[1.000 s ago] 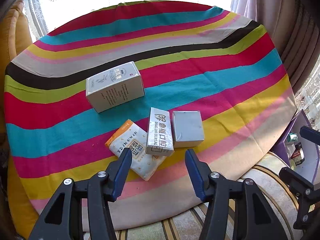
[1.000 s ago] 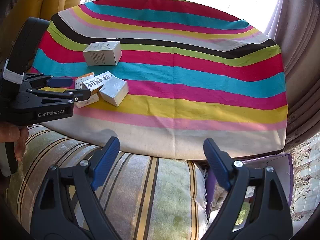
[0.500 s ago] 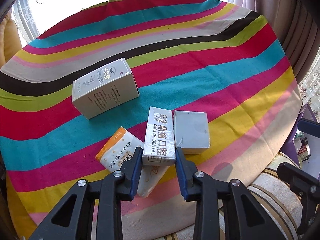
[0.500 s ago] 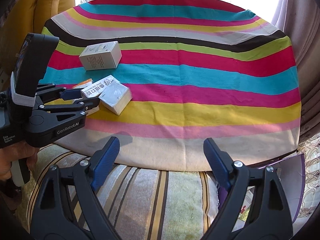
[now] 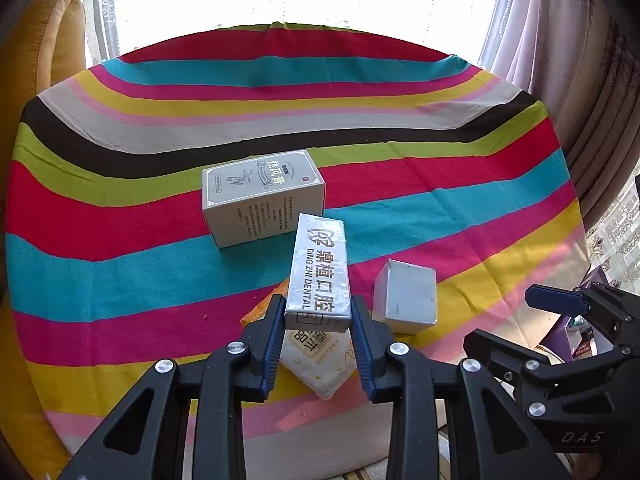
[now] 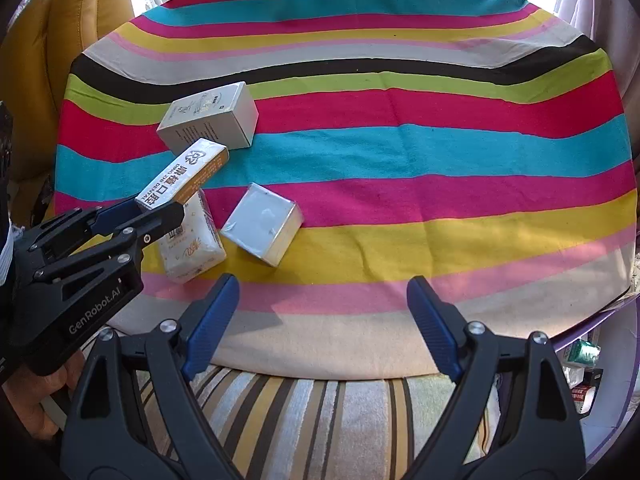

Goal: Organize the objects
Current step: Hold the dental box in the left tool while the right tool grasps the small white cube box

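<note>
My left gripper (image 5: 318,330) is shut on the near end of a long silver dental box (image 5: 320,270), which is lifted and tilted above the cloth; the box (image 6: 182,176) and left gripper (image 6: 154,210) also show in the right wrist view. Under it lies a white and orange tissue pack (image 5: 320,364), also seen as the tissue pack (image 6: 192,246). A small silver box (image 5: 406,296) rests to its right. A larger grey-white box (image 5: 260,196) stands behind. My right gripper (image 6: 322,322) hangs open over the table's near edge, nothing between its fingers.
A round table under a striped cloth (image 5: 400,92) holds everything. A yellow chair (image 6: 80,20) stands at the far left, curtains (image 5: 580,60) at the right. A striped cushion (image 6: 320,420) lies below the table edge, and a purple bin (image 6: 600,360) with small items sits at the right.
The left gripper closed on the long dental box and lifted it off the tissue pack. The right gripper moved in closer to the table, still open.
</note>
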Tool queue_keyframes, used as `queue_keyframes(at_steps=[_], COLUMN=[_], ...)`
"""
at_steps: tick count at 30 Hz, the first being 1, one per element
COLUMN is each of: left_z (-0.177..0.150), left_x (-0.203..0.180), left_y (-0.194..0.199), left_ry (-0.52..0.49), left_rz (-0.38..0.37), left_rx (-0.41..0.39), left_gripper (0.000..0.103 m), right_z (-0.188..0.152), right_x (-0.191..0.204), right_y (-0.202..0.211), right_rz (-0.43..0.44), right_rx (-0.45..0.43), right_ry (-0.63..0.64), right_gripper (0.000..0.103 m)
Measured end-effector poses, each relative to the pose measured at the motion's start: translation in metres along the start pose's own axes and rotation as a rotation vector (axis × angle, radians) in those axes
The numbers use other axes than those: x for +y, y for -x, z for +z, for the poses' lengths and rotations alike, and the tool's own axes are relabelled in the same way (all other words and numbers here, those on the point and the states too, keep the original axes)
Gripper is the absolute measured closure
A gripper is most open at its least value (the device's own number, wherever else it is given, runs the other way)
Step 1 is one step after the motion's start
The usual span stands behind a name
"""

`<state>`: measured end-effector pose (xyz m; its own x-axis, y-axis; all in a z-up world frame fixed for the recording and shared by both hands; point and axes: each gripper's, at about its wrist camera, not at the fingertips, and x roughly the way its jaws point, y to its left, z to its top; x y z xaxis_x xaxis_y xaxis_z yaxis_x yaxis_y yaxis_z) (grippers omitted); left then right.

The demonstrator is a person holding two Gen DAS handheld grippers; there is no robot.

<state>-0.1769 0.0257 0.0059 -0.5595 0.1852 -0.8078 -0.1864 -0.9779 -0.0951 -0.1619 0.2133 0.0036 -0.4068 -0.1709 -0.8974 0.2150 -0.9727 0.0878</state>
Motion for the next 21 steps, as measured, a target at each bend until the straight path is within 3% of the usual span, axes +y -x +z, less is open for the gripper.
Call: queue_keyframes(at_steps=[6, 19, 21], left_z=[-0.001, -0.008, -0.008], left_x=[0.015, 0.036, 0.035], left_y=[0.011, 0.018, 0.019], left_ry=[0.039, 0.112, 0.109], left_rz=[0.009, -0.012, -0.014], left_rx=[-0.052, -0.077, -0.079], left_gripper=[0.070, 0.070, 0.070], right_z=[0.014, 0.035, 0.035], right_x=[0.017, 0.036, 0.036], right_y=[-0.015, -0.049, -0.055], right_rz=[0.006, -0.096, -0.119], right_rx=[0.026, 0.036, 0.047], right_ry=[-0.036, -0.069, -0.071], right_gripper=[0.015, 0.016, 0.020])
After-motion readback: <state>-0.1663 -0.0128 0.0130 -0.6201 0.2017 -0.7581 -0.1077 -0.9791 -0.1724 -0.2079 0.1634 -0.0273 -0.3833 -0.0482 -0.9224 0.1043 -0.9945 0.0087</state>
